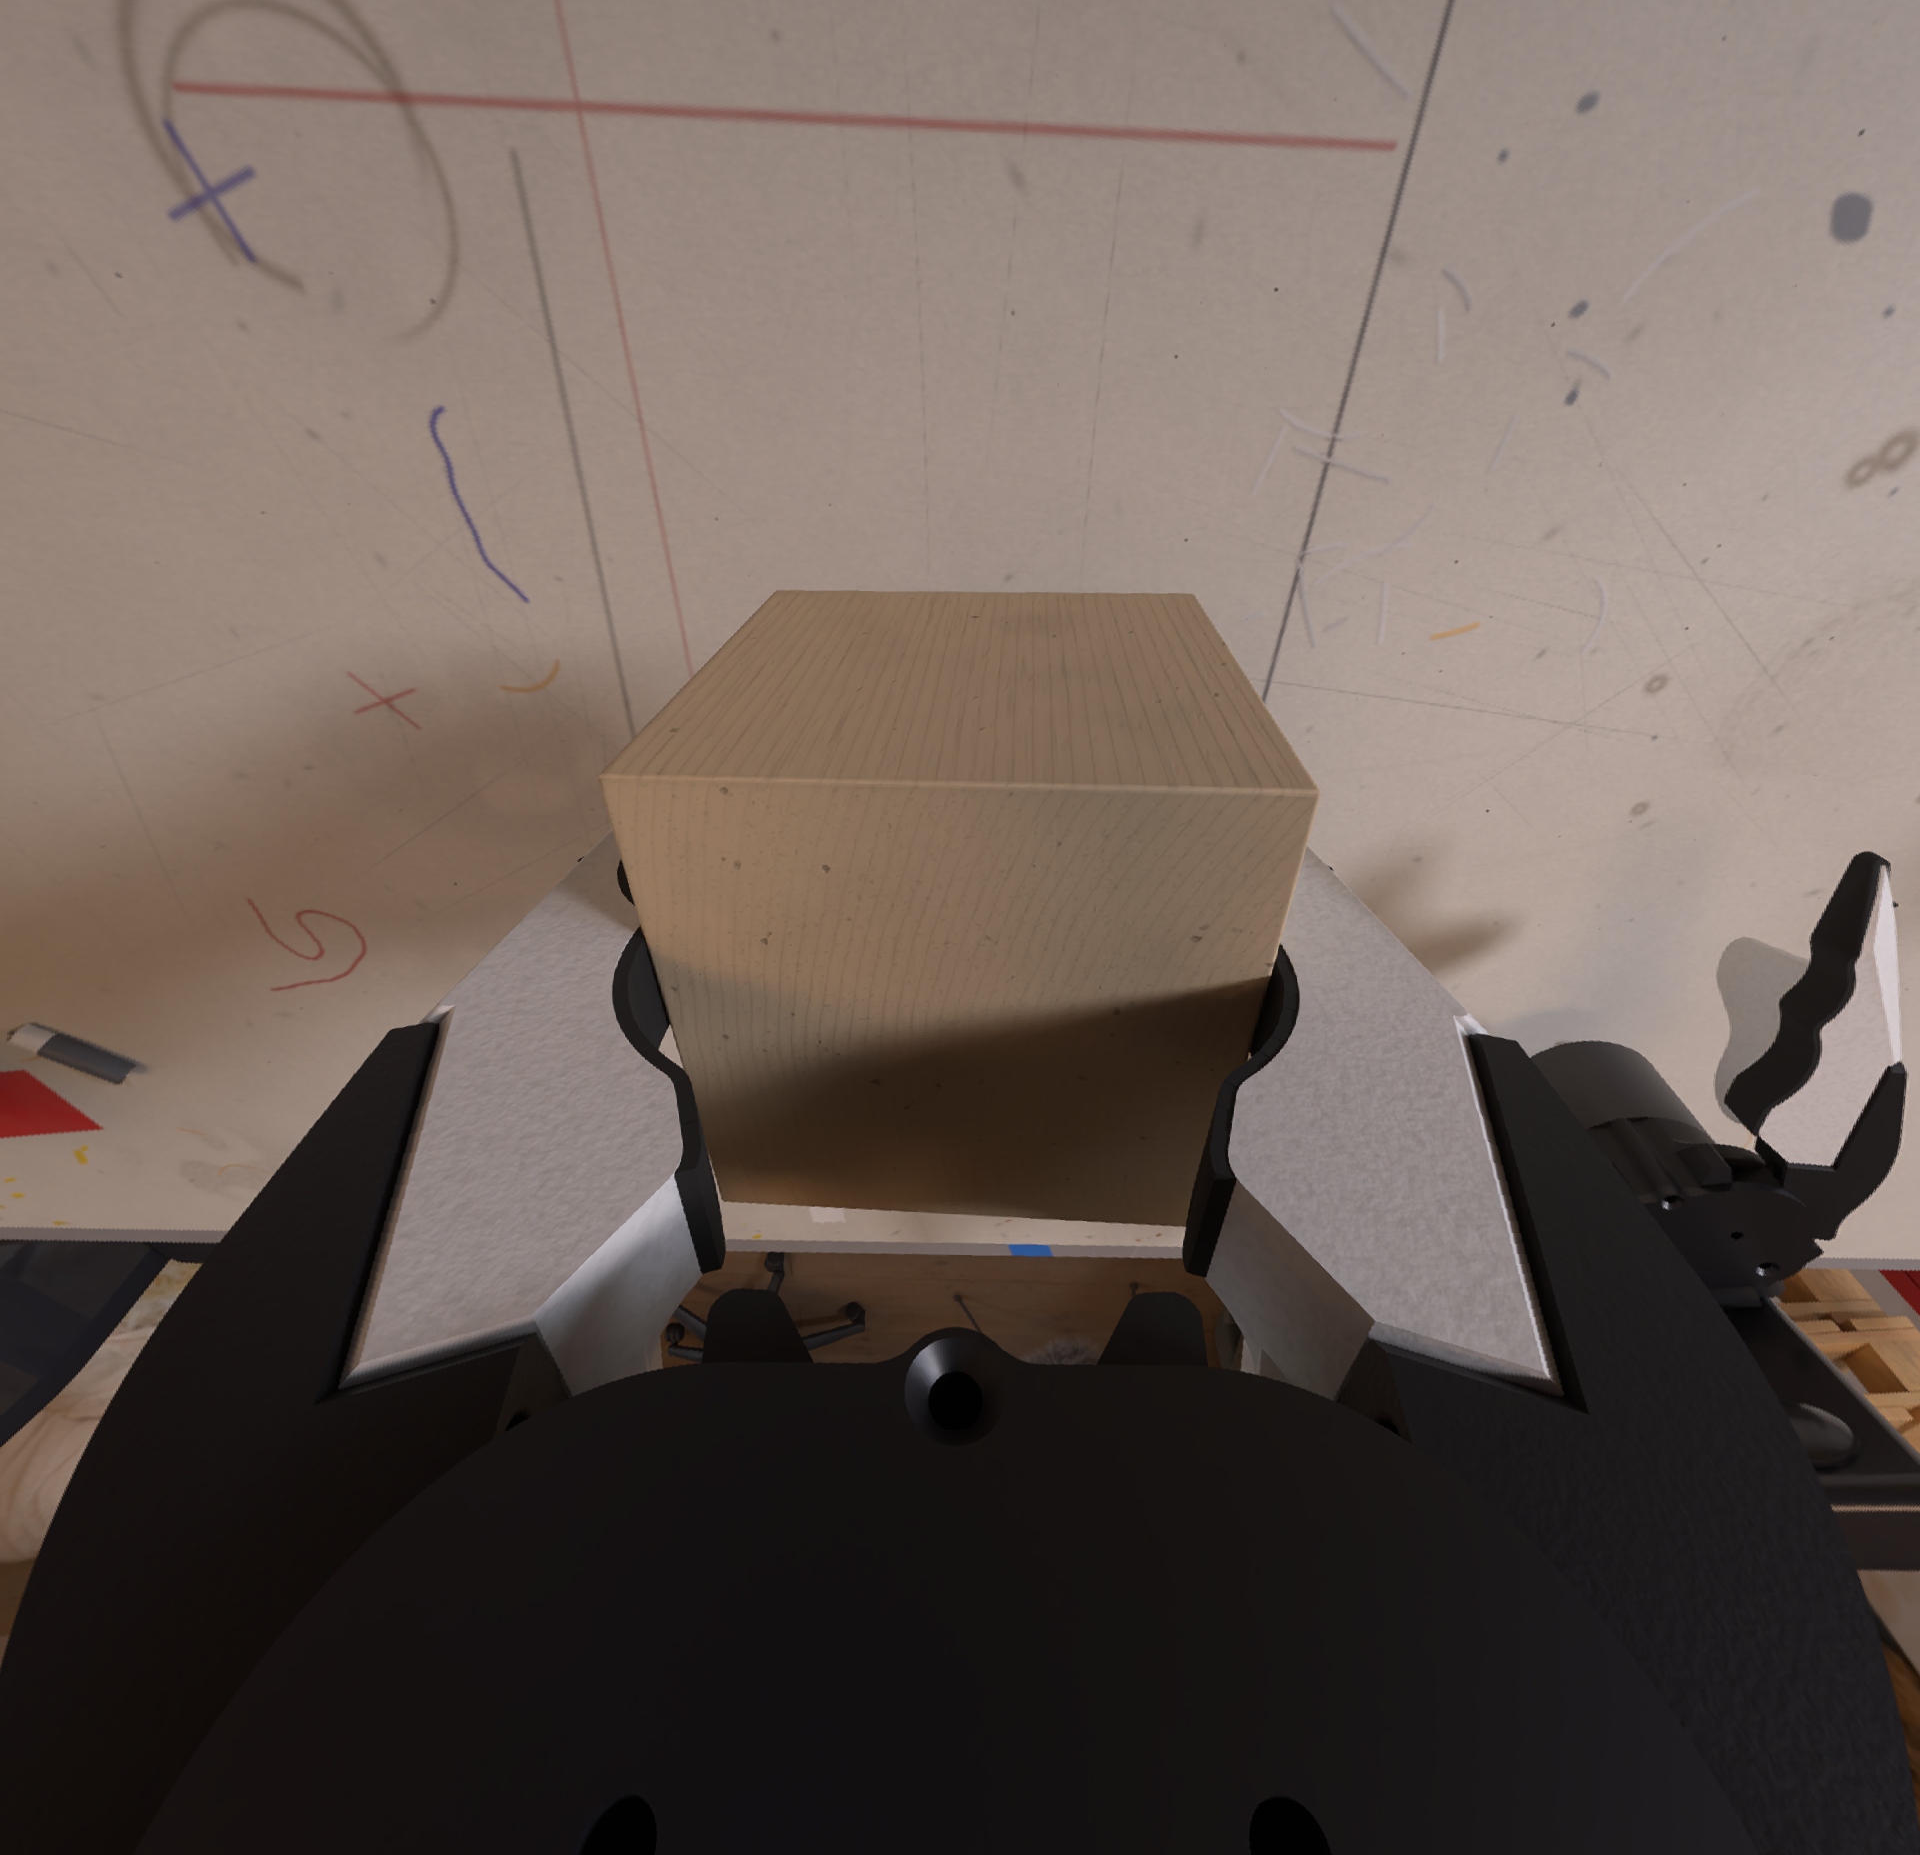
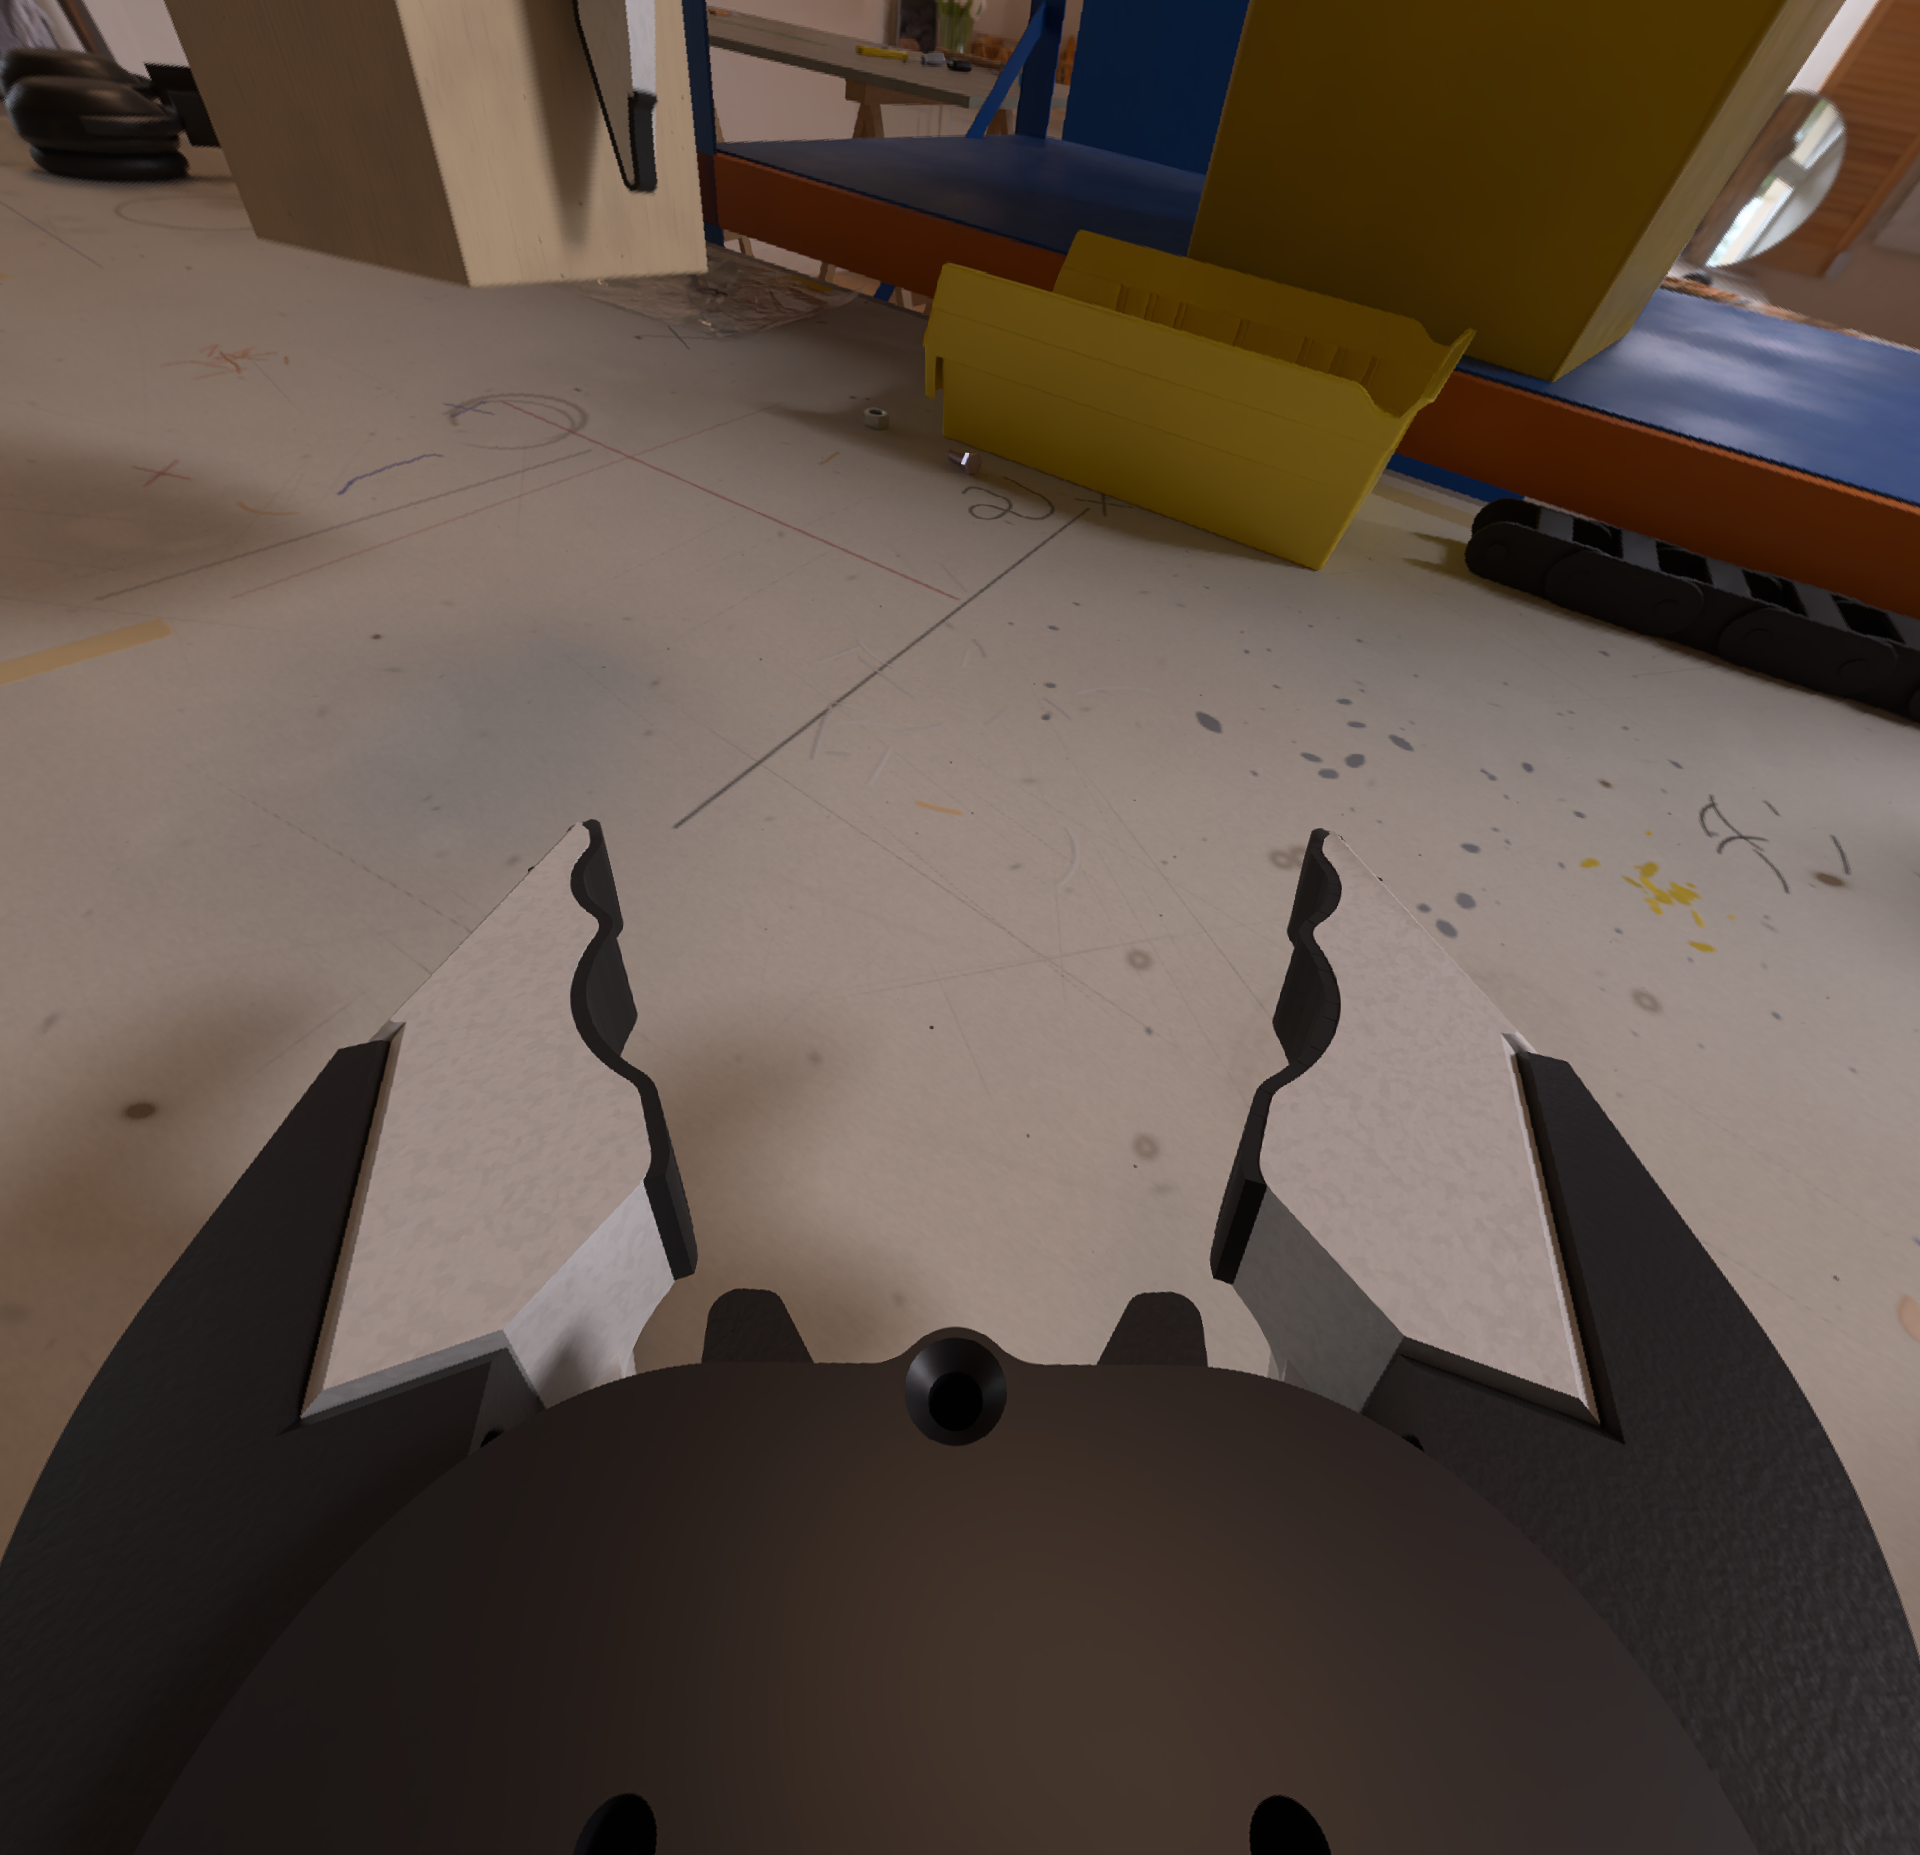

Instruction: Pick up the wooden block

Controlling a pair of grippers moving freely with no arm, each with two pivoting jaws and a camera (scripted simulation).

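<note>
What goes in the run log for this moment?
left gripper: shut on wooden block | block: off table | right gripper: open, empty

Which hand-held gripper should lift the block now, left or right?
Left. The left hand-held gripper already has its fingers against both sides of the block. The right hand-held gripper is open with nothing between its fingers, aimed at bare table.

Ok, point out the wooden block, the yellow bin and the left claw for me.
wooden block (image 1: 956,912): left wrist view, on its near face.
yellow bin (image 2: 1153,434): right wrist view, on its long side wall.
left claw (image 1: 956,870): left wrist view, midway between its fingertips, which clamp the block.
</note>
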